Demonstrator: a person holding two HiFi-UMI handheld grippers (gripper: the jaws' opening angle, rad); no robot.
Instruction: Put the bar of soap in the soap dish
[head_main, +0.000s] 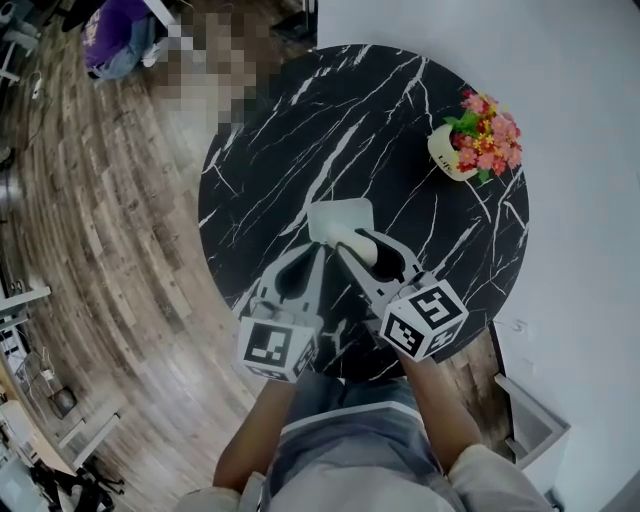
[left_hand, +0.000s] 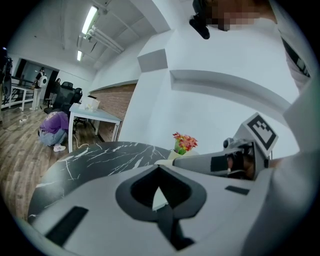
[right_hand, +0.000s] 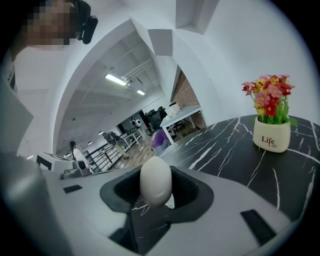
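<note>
Soap above dish: the person's right gripper (head_main: 370, 250) has its jaws clamped partway open around the pale, egg-shaped bar of soap (right_hand: 156, 181). It holds the bar at the near edge of the white soap dish (head_main: 335, 213) on a black marble table (head_main: 290, 130), apparently to set it inside. The left gripper (head_main: 316, 258), jaws pressed together and empty, hangs just beside the dish's near-left corner, seemingly out of the way.

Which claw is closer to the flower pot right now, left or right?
Right. The right claw, gripping the bar of soap, is on the side toward the flower pot; the left claw lies beyond it, farther away.
</note>
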